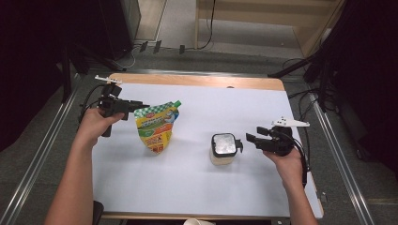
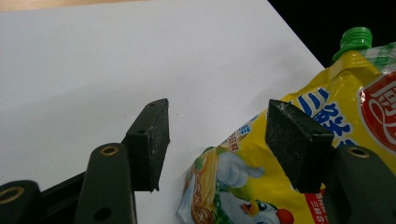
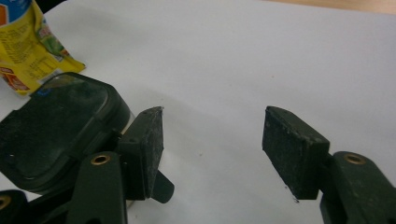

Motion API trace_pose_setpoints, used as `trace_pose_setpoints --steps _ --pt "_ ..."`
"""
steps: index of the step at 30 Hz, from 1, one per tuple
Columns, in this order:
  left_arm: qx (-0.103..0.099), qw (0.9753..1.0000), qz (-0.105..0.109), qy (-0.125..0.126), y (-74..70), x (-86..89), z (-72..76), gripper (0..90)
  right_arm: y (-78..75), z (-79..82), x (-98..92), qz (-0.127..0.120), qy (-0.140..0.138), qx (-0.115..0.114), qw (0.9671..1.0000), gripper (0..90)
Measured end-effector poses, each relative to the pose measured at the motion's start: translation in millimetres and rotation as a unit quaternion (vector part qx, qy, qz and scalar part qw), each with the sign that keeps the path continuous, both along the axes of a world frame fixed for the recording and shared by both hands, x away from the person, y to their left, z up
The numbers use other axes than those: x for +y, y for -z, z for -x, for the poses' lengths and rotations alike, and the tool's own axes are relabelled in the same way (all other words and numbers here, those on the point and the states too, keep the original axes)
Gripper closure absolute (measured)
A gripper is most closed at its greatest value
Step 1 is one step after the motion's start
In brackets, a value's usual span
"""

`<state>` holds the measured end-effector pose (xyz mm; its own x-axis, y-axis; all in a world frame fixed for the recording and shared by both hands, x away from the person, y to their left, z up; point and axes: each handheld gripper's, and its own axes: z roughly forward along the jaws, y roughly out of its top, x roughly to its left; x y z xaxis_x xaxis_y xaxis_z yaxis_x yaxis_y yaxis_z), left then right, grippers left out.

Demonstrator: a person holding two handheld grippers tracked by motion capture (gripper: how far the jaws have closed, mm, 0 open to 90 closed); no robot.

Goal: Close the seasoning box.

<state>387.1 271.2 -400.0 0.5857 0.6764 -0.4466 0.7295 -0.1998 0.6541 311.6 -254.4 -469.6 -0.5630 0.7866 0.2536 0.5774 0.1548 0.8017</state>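
We are reaching with wide-open left tongs (image 2: pixel 215 140) for the soft, slippery pouch (image 1: pixel 156 125) standing mid-left on the surface (image 1: pixel 197 187); we'd pinch its stiffer top seam. Right tongs (image 3: pixel 212 149) are gaping beside the jar (image 1: pixel 223 149).

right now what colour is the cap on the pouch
Green. The screw cap on the yellow pouch shows best in the left gripper view.

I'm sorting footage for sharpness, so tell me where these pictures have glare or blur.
High view: glare whitens the jar lid. Left gripper view: shiny highlights on the yellow pouch, which is soft up close. Right gripper view: the hand-held gripper is sharp, the pouch corner blurred.
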Motion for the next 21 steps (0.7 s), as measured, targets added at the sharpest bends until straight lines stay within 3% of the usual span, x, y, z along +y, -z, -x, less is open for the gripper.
trace_pose_setpoints --steps 14,21 --pt "0.009 0.9999 0.002 -0.003 6.6 0.3 -2.0 39.5 9.9 -1.3 -0.1 0.012 0.012 0.016 0.9997 39.6" --pt "0.009 1.0 0.0 -0.002 7.5 0.4 -2.5 39.1 13.3 -1.8 1.7 0.024 0.014 0.012 0.9995 39.3"
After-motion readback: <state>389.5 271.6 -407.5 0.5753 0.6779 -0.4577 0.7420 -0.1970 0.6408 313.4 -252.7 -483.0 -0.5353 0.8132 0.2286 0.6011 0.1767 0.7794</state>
